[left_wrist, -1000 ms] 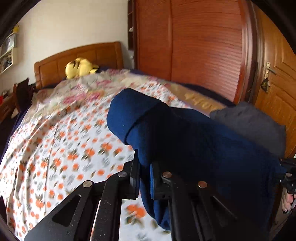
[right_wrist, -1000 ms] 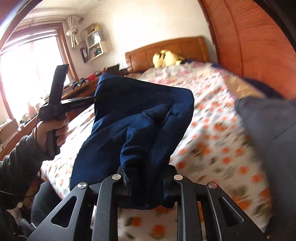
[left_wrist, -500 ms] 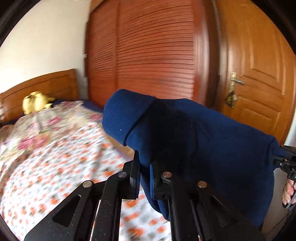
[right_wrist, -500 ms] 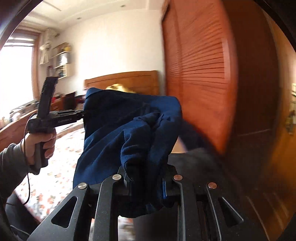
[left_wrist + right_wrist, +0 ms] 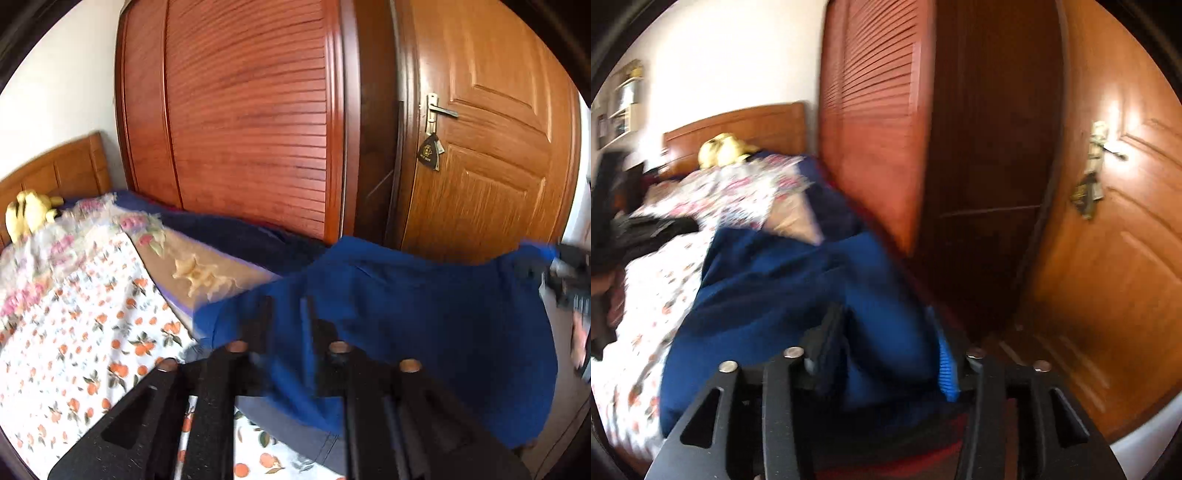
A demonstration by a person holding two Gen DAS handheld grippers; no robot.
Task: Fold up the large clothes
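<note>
At the near corner of the bed [image 5: 74,332], beside the slatted wardrobe [image 5: 251,122], a blue garment [image 5: 424,317] lies spread over a grey garment [image 5: 295,432] on the orange-print sheet. The left gripper [image 5: 286,321] has its jaws opening — blue cloth lies between the two fingers, but the pads stand apart from it and no longer pinch it. The right gripper [image 5: 886,339] likewise has its jaws opening; a fold of the blue garment [image 5: 783,295] sits in the wide gap between its fingers, loose and draped rather than clamped. In the left wrist view the right gripper [image 5: 569,280] shows blurred at the far right edge, just beside the garment's corner. A yellow plush toy [image 5: 29,214] rests against the wooden headboard [image 5: 738,125] — well apart from the clothes. A panelled door [image 5: 491,147] with a lever handle stands next to the wardrobe.
</note>
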